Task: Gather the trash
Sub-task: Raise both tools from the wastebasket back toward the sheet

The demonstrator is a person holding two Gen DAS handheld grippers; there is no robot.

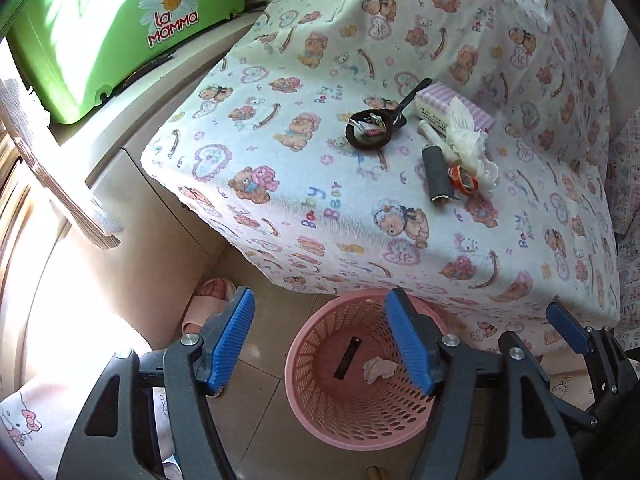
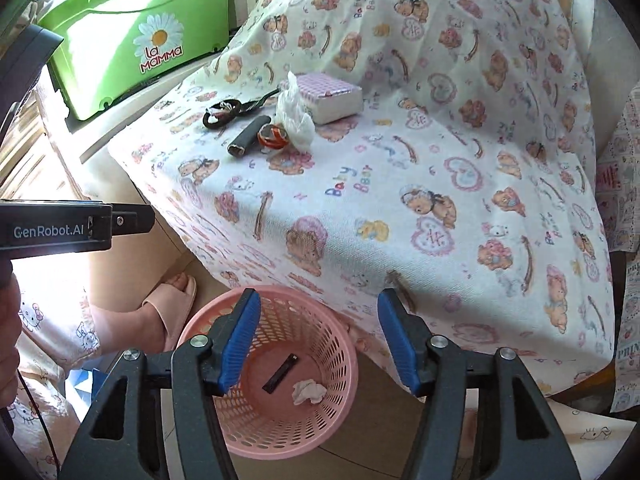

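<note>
Landmark: I take the pink basket on the floor as my reference; it stands just below the near edge of the table, which wears a teddy-bear cloth.
Left tongs: I see the jaws spread wide above the basket's mouth with nothing between the blue pads.
Right tongs: I see these parted wide too, over the same basket, gripping nothing.
In the basket: a crumpled white tissue and a flat black strip lie on the bottom, just beside each other.
Up on the table, well beyond the basket: a dark roll, an orange tape ring, a crumpled white bag, a small black pan holding scraps, and a checked tissue pack.
Left of the basket: a foot in a pink slipper.
</note>
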